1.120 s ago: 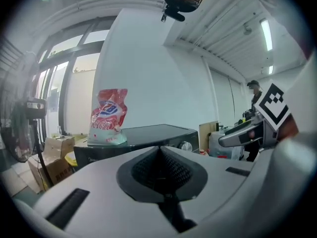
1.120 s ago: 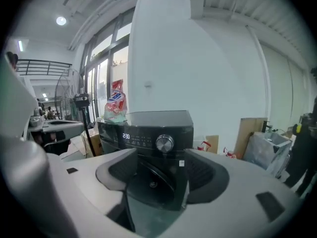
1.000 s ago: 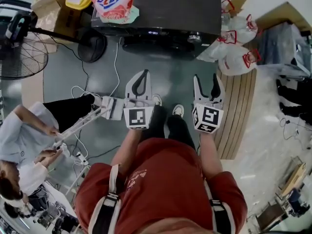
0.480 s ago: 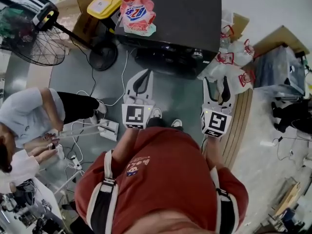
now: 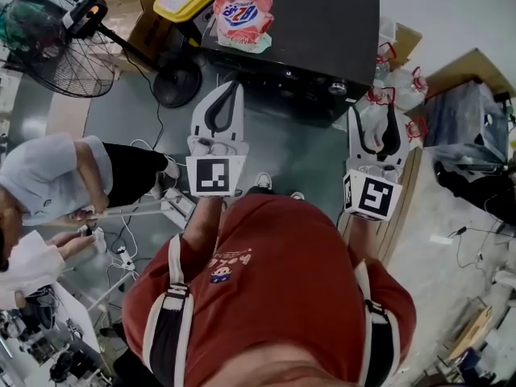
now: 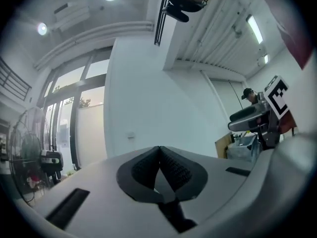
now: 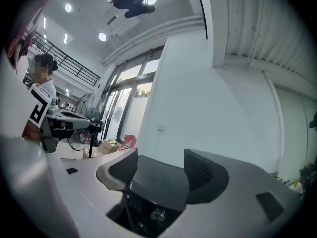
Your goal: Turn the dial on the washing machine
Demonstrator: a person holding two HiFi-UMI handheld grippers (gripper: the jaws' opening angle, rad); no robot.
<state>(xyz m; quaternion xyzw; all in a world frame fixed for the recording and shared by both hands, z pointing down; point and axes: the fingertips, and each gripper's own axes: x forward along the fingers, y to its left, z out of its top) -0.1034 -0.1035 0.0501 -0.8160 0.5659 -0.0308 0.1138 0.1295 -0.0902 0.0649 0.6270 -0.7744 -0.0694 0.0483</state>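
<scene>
The dial (image 5: 337, 88), a small silver knob, sits near the right end of the front panel of the black washing machine (image 5: 310, 22), at about one o'clock from the middle of the head view. In the right gripper view it shows again (image 7: 158, 214) low at six o'clock, below the gap between the two pads and clear of both.

The right gripper (image 5: 374, 118) hangs at about five o'clock from the dial, short of the machine's front. Its jaws stand wide apart and hold nothing; only the machine's dark top is seen between them. The left gripper (image 5: 235, 89) lies at nine o'clock from the dial, in front of the panel's left part. Its ribbed pads (image 6: 173, 170) meet at the tips with nothing between them, so that claw is closed and empty.

A red-and-white detergent bag (image 5: 242, 10) lies on the machine's top at its left edge. A standing fan (image 5: 60, 43) is at ten o'clock in the head view, and white plastic bags (image 5: 395, 87) lie just beside the machine at three o'clock from the dial. Another person (image 5: 56, 184) crouches at nine o'clock.
</scene>
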